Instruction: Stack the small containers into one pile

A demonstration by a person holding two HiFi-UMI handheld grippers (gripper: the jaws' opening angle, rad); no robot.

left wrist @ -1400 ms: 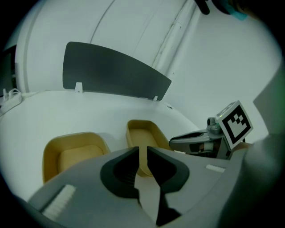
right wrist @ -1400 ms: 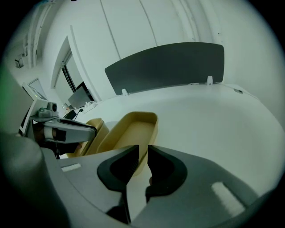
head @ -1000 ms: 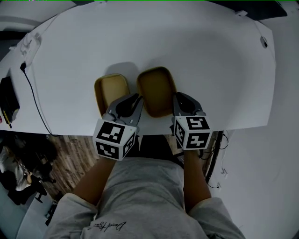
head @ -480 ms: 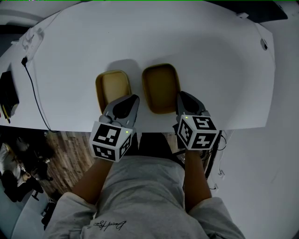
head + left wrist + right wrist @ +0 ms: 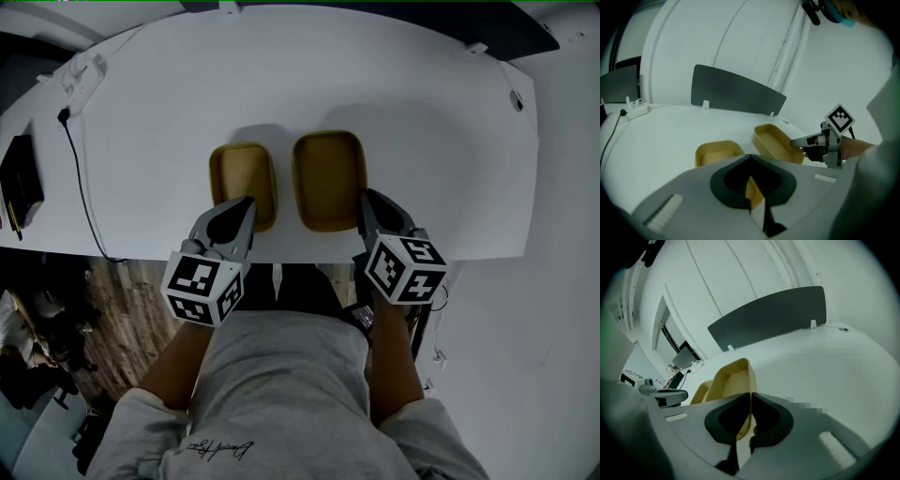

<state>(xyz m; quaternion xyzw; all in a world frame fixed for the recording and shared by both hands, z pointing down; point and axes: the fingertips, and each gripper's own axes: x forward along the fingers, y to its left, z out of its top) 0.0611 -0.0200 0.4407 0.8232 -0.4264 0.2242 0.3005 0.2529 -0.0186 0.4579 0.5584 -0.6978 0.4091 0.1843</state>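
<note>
Two yellow oblong containers lie side by side on the white table [image 5: 422,122]. The smaller left container [image 5: 242,178] has its near rim between the jaws of my left gripper [image 5: 246,202], which is shut on it. In the left gripper view, a strip of that yellow wall [image 5: 753,194] shows between the closed jaws. My right gripper [image 5: 366,199] is shut on the near right wall of the larger right container [image 5: 329,178]. Its jaws have just been closing with that wall between them. The right container [image 5: 729,380] tilts up from the jaws in the right gripper view.
A black cable [image 5: 80,187] runs down the table's left side from a power strip [image 5: 84,70]. A dark device [image 5: 21,178] lies at the left edge. A dark partition panel [image 5: 736,91] stands at the table's far edge. The table's near edge is just behind both grippers.
My left gripper has shifted left from the gap between the containers onto the left container's near rim. The right container has risen a little with my right gripper.
</note>
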